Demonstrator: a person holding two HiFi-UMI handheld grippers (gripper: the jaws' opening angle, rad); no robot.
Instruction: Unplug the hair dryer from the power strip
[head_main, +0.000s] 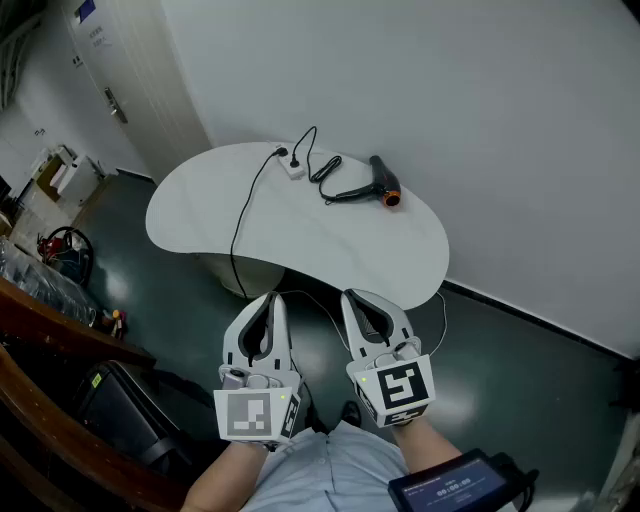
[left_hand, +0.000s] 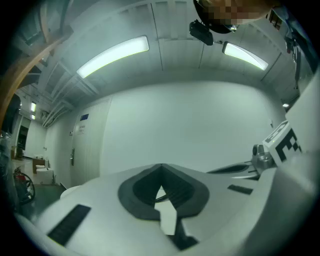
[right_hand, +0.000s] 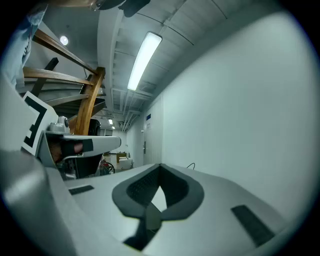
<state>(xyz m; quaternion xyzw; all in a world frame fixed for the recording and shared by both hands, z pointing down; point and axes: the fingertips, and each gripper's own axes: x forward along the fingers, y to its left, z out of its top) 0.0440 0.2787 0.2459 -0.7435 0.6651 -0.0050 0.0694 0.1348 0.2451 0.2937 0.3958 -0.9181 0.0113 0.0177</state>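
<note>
A: Where is the dryer lying?

B: The dryer (head_main: 383, 184) is lying flat on the white tabletop (head_main: 200, 215), on its far right part, close to the wall (head_main: 480, 120). Its barrel is running from far to near, with the orange end pointing toward the near right. The handle is sticking out leftward, toward the strip (head_main: 293, 166).

A: Is it sitting plugged in?

B: Its cord (head_main: 322, 170) is looping off the handle and arching over to the strip, where a black plug (head_main: 296, 162) is sitting. The strip is lying just left of the dryer, apart from it, near the tabletop's far edge. A second black lead (head_main: 240, 225) is trailing from the strip across the tabletop and over its near edge.

A: And nearer the camera?

B: The left hand-held gripper (head_main: 271, 298) is hovering level over the floor (head_main: 180, 290), short of the tabletop's near edge and well apart from the dryer. It is holding its jaws together at the tips, with nothing between them. The right hand-held gripper (head_main: 352, 296) is doing the same: jaws pressed together, gripping nothing. The two are sitting side by side, near each other, both pointing toward the tabletop.
</note>
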